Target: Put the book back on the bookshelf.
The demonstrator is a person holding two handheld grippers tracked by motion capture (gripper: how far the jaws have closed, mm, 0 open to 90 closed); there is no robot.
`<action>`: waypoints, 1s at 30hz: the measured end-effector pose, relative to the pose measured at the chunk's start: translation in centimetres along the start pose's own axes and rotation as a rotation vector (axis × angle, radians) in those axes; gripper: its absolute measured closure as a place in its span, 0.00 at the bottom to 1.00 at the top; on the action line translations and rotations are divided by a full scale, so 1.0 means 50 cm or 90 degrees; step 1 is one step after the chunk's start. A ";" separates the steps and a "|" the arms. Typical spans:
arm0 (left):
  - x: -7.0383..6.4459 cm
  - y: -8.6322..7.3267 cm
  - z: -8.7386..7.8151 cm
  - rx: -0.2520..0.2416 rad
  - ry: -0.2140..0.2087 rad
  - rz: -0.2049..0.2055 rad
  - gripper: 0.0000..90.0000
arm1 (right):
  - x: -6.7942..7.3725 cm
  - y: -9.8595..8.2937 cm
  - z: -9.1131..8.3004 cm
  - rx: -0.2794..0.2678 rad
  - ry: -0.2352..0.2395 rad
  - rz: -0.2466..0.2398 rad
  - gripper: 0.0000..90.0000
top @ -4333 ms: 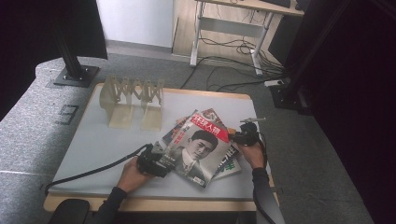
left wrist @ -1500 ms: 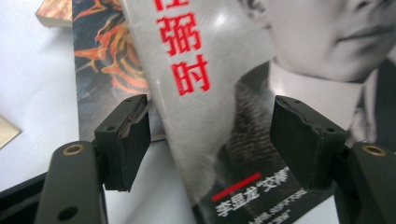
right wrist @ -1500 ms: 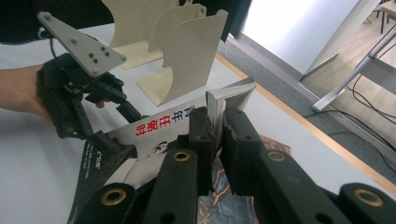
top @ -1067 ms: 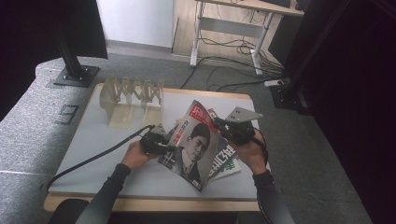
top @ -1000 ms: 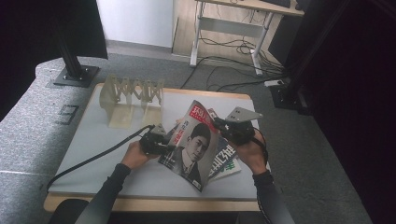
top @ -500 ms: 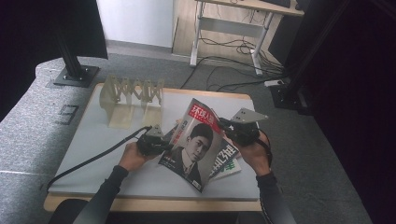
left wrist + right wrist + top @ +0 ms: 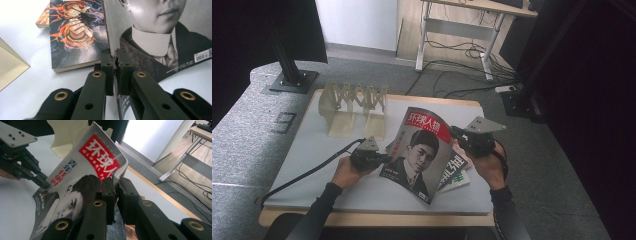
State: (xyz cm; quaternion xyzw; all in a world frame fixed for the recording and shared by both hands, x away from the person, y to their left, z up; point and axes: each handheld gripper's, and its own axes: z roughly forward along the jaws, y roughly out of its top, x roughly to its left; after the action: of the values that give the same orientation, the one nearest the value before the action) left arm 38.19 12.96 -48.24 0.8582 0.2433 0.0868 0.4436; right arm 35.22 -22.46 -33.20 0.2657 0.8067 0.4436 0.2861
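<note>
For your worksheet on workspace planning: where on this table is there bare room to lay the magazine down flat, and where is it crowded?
The table is bare left of the left gripper, in front of the rack. It is crowded at right, where other books lie under the magazine.

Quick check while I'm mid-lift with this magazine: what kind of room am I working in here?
Probably an office or lab set up for recording. The white-topped table stands on grey carpet, a desk with loose cables beneath it stands behind, and a black stand base sits on the floor at the left.

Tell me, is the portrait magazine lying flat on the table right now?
No, the portrait magazine is tilted up off the table, pinched by both tools.
</note>
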 end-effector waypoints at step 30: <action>-0.046 -0.042 -0.062 -0.011 -0.007 0.052 0.98 | -0.005 -0.001 -0.028 -0.051 0.039 0.039 0.87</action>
State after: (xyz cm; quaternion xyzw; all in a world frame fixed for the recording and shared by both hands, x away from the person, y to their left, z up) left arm 34.36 15.09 -47.94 0.8642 0.2051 0.1024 0.4480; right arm 34.43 -23.45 -32.55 0.2648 0.7883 0.4917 0.2582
